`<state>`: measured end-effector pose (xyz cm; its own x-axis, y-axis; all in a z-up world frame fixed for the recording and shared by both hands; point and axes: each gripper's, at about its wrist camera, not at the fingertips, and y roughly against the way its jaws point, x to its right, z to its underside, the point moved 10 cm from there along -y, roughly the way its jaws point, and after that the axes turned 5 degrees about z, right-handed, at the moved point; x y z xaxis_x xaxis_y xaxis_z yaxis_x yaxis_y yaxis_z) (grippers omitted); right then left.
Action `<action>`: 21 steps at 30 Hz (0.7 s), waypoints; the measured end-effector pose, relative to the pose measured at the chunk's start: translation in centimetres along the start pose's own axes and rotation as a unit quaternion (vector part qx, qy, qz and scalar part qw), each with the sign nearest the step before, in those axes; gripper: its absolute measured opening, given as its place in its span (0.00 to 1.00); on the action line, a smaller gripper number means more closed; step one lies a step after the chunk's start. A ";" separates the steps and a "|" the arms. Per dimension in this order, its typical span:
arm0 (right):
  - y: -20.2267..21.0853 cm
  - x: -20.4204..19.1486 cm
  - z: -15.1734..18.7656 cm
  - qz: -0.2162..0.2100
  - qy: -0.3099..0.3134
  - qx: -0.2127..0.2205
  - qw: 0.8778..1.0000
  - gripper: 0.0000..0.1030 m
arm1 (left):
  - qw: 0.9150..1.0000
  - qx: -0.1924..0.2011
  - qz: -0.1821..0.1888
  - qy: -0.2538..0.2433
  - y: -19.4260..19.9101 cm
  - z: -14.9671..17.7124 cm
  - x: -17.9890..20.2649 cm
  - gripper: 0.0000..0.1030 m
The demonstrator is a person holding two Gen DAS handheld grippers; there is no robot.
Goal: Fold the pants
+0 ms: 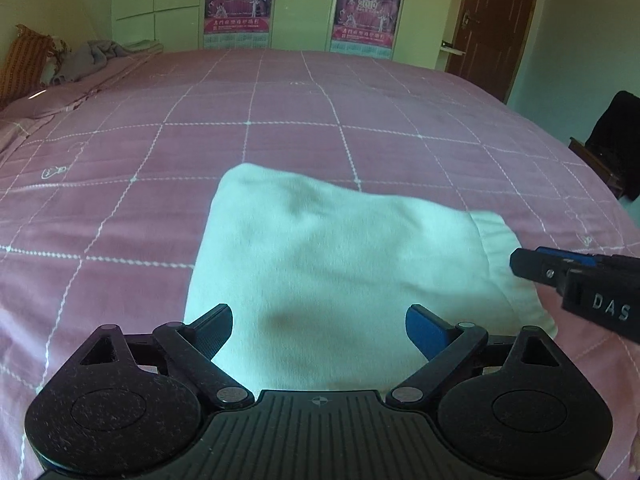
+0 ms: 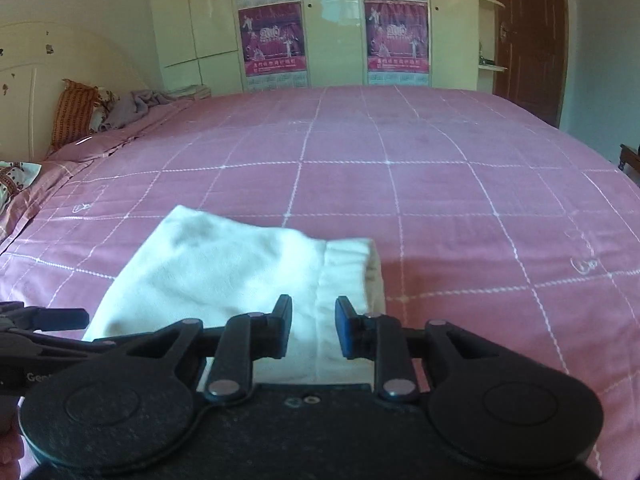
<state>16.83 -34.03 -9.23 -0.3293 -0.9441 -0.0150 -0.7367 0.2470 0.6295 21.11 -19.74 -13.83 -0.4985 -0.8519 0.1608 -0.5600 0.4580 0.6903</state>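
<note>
The white pants [image 1: 320, 248] lie folded into a thick rectangle on the pink checked bedspread [image 1: 280, 120]. Their waistband end points right. My left gripper [image 1: 319, 326] hangs over the near edge of the pants, jaws wide open with nothing between them. My right gripper [image 2: 313, 326] hovers over the waistband part of the pants [image 2: 224, 264]. Its pads stand a narrow gap apart and no cloth is pinched between them. In the left wrist view the right gripper [image 1: 520, 266] comes in from the right, its tip at the waistband edge. The left gripper [image 2: 60, 318] shows at the left edge of the right wrist view.
Pillows [image 2: 76, 112] and a grey crumpled cloth [image 2: 140, 108] lie at the bed's head on the far left. A cream wardrobe with posters [image 2: 272, 36] stands behind the bed and a brown door [image 2: 528, 32] to its right. A dark chair [image 1: 612, 140] stands off the bed's right side.
</note>
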 end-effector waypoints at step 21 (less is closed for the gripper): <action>-11.4 0.0 0.6 0.053 0.054 -0.071 0.995 0.08 | 0.997 -0.064 -0.038 -0.001 -10.0 -1.5 -2.5 0.91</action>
<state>24.87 -36.74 -16.90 -0.3287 -0.9346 0.1358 -0.6088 0.3196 0.7261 28.93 -22.61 -20.07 -0.4593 -0.8824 0.1025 -0.5073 0.3552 0.7852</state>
